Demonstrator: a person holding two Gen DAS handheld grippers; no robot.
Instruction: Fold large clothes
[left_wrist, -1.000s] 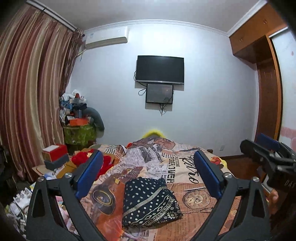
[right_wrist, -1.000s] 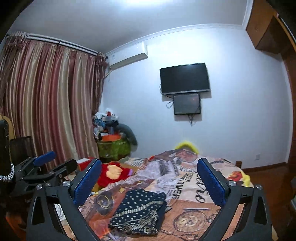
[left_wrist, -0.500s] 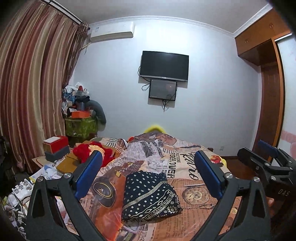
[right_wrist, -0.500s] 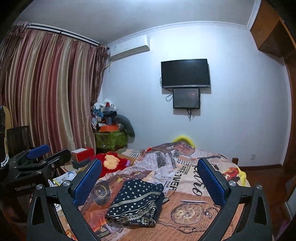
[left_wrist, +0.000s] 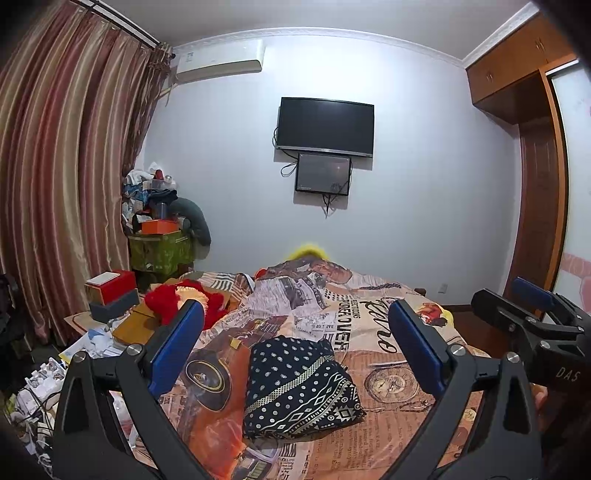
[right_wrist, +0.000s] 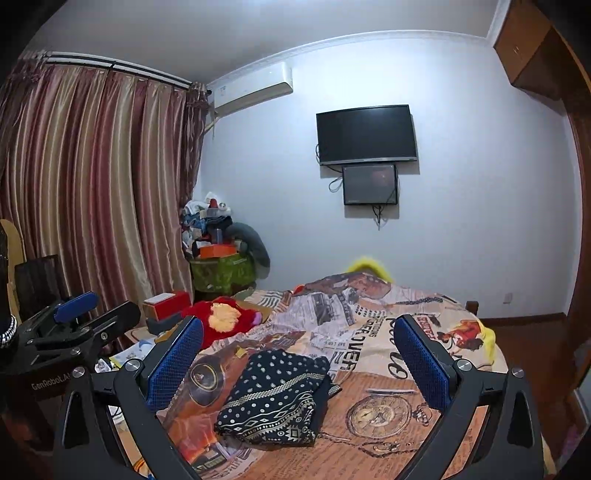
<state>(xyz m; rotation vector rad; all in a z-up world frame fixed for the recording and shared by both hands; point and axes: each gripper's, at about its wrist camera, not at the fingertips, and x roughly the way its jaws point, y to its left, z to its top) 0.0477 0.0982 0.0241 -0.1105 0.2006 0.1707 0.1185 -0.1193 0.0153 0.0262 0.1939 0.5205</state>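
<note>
**Both grippers lifted back, garment lies folded on the bed**

- Change over the last second: both wrist views have tilted up and drawn back a little; more of the ceiling and wall-mounted black television (left_wrist: 325, 125) shows, and the garment sits slightly lower and smaller in frame. The garment itself has not shifted on the bedspread.
- Left gripper (left_wrist: 295, 345): blue-padded fingers spread wide, nothing between them, held above the near end of the bed. Right gripper (right_wrist: 297, 354): likewise spread and empty. Each tool shows at the edge of the other's view.
- Task's thing: dark navy cloth garment with white dots and a pale geometric border band (left_wrist: 299, 387), a compact folded bundle in the lower centre of both frames, resting on the orange-and-cream newspaper-print bedspread (left_wrist: 388, 373), near the printed pocket watch.
- Reading: edges look tucked under and neither tool touches it, so I judge this piece's fold done or nearly so; the pull-back suggests a release, perhaps before a next item.
- Orientation: the bundle's long axis runs from the near edge of the bed toward the far wall, leaning slightly left at the far end in the left view. Dotted part far, patterned border near.
</note>
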